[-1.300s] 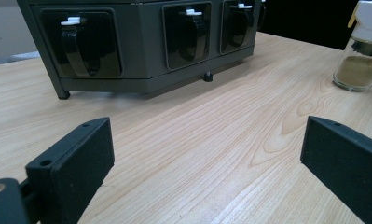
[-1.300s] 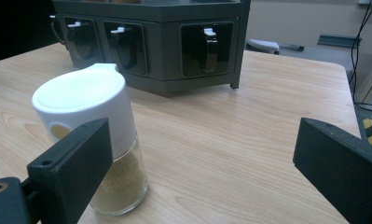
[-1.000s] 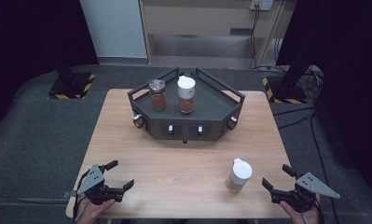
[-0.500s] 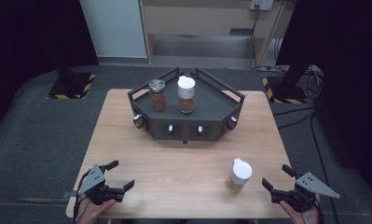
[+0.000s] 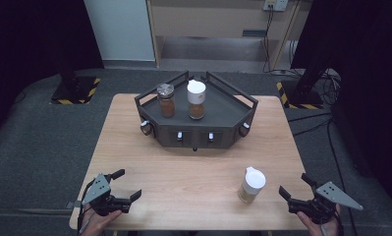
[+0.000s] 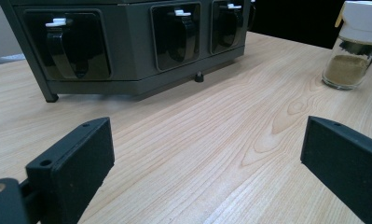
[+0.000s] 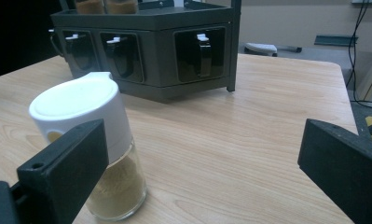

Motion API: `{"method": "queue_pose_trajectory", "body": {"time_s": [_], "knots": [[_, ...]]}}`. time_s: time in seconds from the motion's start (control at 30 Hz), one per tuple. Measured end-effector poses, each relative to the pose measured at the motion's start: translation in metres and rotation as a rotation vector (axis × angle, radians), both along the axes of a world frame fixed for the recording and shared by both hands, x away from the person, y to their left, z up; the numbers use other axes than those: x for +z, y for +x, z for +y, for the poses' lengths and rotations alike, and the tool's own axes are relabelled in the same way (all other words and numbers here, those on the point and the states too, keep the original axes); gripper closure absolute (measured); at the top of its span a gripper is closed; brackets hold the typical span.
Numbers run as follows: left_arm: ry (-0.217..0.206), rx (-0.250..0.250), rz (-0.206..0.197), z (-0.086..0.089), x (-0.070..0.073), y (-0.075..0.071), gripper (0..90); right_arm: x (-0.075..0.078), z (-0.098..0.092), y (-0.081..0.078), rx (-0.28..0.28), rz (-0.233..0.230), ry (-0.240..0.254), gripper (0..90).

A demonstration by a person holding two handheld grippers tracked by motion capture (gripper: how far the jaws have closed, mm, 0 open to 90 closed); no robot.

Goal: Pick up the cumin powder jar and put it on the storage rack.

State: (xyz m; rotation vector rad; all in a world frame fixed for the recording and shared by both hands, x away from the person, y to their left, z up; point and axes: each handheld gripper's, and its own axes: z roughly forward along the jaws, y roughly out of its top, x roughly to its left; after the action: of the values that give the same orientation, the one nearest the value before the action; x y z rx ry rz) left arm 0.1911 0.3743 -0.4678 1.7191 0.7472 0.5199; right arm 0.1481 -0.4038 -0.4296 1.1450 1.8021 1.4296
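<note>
The wooden table (image 5: 193, 167) carries everything; toward its far side stands the dark angular rack (image 5: 196, 120), its front face lined with small recessed compartments, each with a dark curved handle topped by a white tab; on the rack's top tray stand two spice jars side by side, a white-capped jar (image 5: 196, 100) on the right and a metal-capped jar (image 5: 165, 100) on the left, both holding brown powder.

On the bare wood at the near right stands the task's own thing, a glass shaker (image 5: 252, 185) with a white cap and tan powder in its lower part, upright and well apart from the rack; in the right gripper view the shaker (image 7: 93, 149) rises just behind the left-hand jaw, not between the two.

The right gripper (image 5: 300, 194) sits at the near right corner, near the shaker but not touching it; its jaws have just been opening and stand wide apart with nothing between them.

The left gripper (image 5: 127, 185) rests at the near left corner, well apart from the shaker; its jaws also gape wide over bare wood, gripping nothing.
</note>
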Motion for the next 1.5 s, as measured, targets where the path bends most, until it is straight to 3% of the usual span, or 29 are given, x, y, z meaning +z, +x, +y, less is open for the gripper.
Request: {"method": "queue_pose_trajectory", "body": {"time_s": [0.27,0.67,1.07,1.3,1.5], "knots": [[0.002,0.004,0.002,0.000,0.000,0.000,1.3,0.003,-0.003,0.001,0.014,0.003,0.002,1.7],[0.003,-0.004,0.003,0.000,-0.001,0.001,1.3,0.024,-0.003,0.003,0.056,-0.004,0.014,2.1],[-0.003,-0.003,0.004,0.002,-0.001,0.001,1.3,0.059,0.021,0.009,0.161,-0.046,-0.023,2.2],[-0.004,-0.001,0.004,0.001,-0.001,0.001,1.3,0.065,0.038,0.013,0.213,-0.036,-0.060,2.1],[-0.003,0.001,0.007,0.001,-0.001,0.001,1.3,0.060,0.049,0.018,0.213,-0.008,-0.080,2.4]]}}
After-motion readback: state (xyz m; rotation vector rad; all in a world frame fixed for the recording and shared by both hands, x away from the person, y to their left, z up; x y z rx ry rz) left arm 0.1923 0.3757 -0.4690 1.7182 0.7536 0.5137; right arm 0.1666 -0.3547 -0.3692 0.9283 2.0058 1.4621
